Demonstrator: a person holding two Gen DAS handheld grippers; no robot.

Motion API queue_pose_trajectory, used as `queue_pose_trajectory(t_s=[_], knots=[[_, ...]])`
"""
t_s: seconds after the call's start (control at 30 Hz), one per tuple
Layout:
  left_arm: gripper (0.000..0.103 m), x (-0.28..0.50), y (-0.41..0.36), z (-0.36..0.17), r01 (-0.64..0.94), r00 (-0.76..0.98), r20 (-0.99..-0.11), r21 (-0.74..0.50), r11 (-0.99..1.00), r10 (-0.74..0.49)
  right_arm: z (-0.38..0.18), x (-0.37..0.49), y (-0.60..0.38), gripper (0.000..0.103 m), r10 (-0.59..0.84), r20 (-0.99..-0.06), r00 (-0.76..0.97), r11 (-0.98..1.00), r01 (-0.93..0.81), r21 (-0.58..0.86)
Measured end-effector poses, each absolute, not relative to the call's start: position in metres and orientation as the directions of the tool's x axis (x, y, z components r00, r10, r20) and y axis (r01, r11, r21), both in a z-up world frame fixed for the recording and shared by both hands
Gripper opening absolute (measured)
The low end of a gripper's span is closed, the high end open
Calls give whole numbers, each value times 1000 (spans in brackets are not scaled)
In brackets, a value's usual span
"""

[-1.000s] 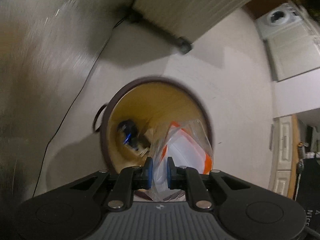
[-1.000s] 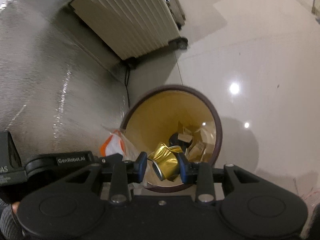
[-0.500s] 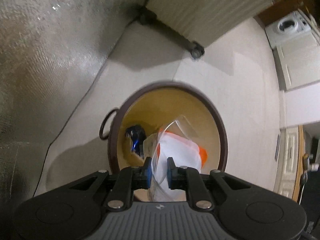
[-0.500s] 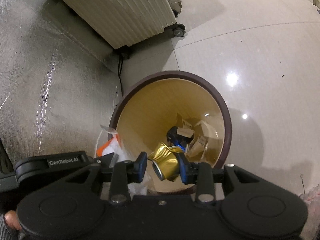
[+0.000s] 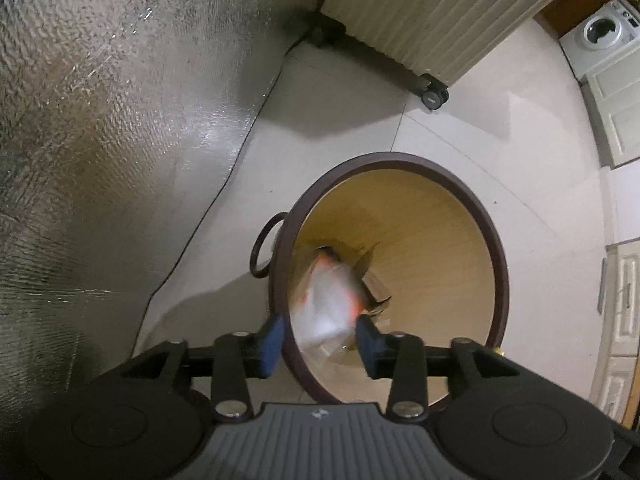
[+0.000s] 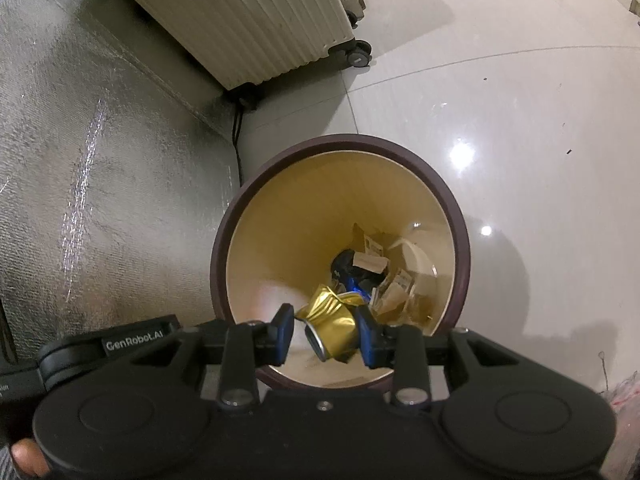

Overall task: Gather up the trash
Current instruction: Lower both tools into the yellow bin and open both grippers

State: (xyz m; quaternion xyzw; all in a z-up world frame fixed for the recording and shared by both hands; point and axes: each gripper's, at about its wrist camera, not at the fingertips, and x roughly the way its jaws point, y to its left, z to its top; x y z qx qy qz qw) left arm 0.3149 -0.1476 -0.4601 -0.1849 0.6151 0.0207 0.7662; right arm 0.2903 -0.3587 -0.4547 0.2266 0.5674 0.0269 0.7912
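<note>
Gold metal glints low in the right wrist view, where the right gripper (image 6: 325, 332) pinches a crushed gold can (image 6: 330, 326) between its blue pads, above the near rim of a brown-rimmed waste bin (image 6: 460, 248) at frame centre. Paper scraps (image 6: 394, 286) and a dark blue item lie at the bin's bottom. In the left wrist view, the left gripper (image 5: 319, 340) shows jaws that have just been opening, now spread apart, and a blurred white-and-orange plastic bag (image 5: 326, 300) hangs between them over the bin's mouth, touching neither pad. A ribbed cream suitcase (image 5: 436, 12) stands upper right, silver matting (image 5: 100, 120) at left.
</note>
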Motion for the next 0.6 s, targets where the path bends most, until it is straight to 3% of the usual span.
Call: queue_pose_trajectory(t_s=[0.47,0.6], knots=[[62,313,-160,-457,-122,205,-974,-124,985,-98,-465,289,-360,43,276,-910,309,916,203,347],[73,313,-159,-456,-114,195,-977,-103,988,-80,-462,286,-359,43,245,-921,303,934,181,308]])
